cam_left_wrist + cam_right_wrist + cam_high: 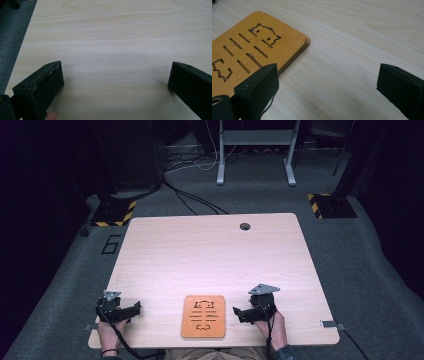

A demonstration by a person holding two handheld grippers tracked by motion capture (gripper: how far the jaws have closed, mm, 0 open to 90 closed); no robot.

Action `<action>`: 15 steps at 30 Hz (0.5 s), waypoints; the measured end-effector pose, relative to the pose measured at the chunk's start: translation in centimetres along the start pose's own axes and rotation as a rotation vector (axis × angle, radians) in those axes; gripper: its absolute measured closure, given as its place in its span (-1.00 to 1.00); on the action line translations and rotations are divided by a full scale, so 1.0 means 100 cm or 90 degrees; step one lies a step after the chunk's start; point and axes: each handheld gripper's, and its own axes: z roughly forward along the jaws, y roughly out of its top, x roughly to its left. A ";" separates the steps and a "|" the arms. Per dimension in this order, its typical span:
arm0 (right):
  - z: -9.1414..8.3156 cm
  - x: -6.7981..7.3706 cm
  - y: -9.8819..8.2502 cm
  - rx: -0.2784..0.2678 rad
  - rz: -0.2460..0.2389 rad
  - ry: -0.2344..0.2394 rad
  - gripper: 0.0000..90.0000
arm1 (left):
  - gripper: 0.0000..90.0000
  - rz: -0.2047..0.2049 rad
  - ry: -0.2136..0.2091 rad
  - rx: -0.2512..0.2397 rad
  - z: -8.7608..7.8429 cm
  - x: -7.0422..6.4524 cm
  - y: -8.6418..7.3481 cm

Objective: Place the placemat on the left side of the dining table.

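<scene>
A bamboo trivet [203,316], a flat orange-brown board with cut-out slots and cat-like shapes, lies flat on the near edge of the counter [210,255], about midway between the two hands. Its long axis runs near to far. The right gripper [239,313] rests on the counter just to the right of it, pointing left toward the board's right edge; in the right gripper view the trivet [244,47] lies ahead and to the left of the jaws, one corner just beyond the left jaw. Those jaws stand wide apart and hold nothing. The left gripper [136,309] rests farther off on the left, aimed right across bare wood, its jaws likewise spread wide and empty. The right hand looks the nearer one, so a grasp would likely come from that side, with the jaws closing over the thin right edge.
</scene>
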 end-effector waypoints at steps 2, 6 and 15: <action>0.004 0.004 0.002 0.002 -0.006 0.006 -0.93 | -1.00 0.000 0.000 0.000 0.000 0.000 0.000; 0.007 0.007 0.003 0.006 -0.007 0.011 -0.92 | -1.00 0.000 0.000 0.000 0.000 0.000 0.000; 0.020 0.016 0.007 0.016 -0.009 0.025 -0.91 | -1.00 0.000 0.000 0.000 0.000 0.000 0.000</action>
